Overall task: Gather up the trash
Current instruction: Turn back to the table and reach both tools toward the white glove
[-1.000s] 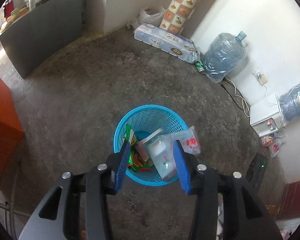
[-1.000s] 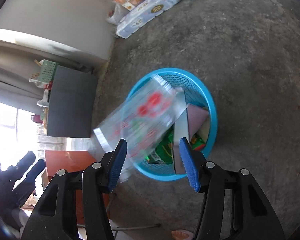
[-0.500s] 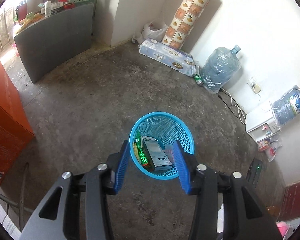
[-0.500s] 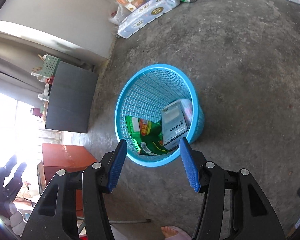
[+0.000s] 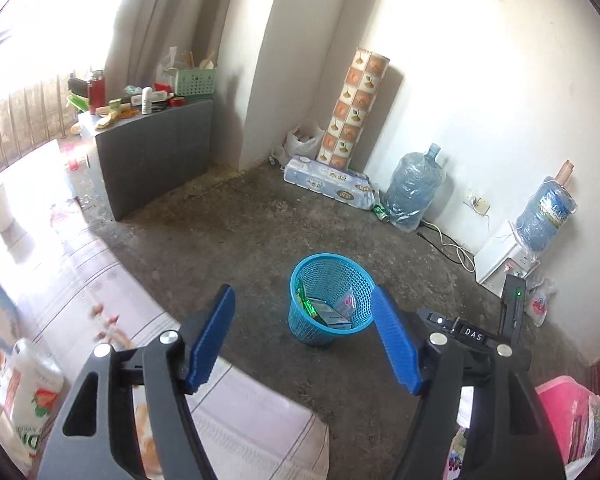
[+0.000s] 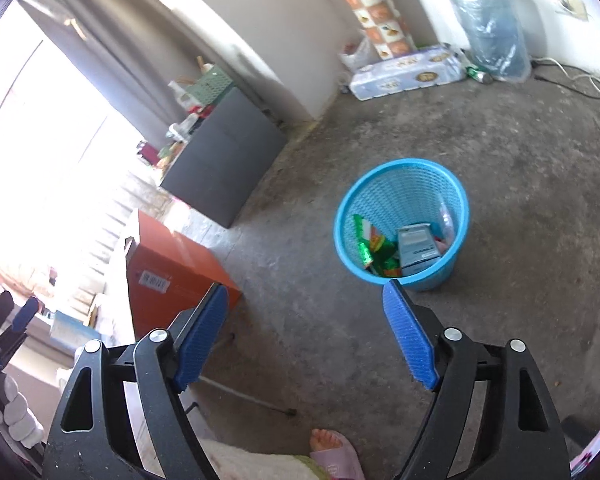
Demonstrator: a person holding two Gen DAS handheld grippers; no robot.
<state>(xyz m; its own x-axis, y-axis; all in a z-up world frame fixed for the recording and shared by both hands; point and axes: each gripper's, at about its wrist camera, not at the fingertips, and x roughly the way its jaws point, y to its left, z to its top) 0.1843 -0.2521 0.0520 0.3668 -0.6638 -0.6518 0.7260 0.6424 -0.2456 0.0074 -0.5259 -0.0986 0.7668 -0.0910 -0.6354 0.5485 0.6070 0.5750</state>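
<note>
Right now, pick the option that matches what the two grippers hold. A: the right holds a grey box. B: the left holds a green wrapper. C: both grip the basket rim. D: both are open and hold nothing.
D: the left gripper and right gripper both stand open with only floor between their fingers; the green wrapper and grey box lie inside the blue basket.

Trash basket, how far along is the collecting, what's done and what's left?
Done: the blue basket already holds a green wrapper, a grey box and a clear packet. In hand: nothing; the left hand-held gripper and right hand-held gripper are both open and empty. Left: a green can lies by the wall.
</note>
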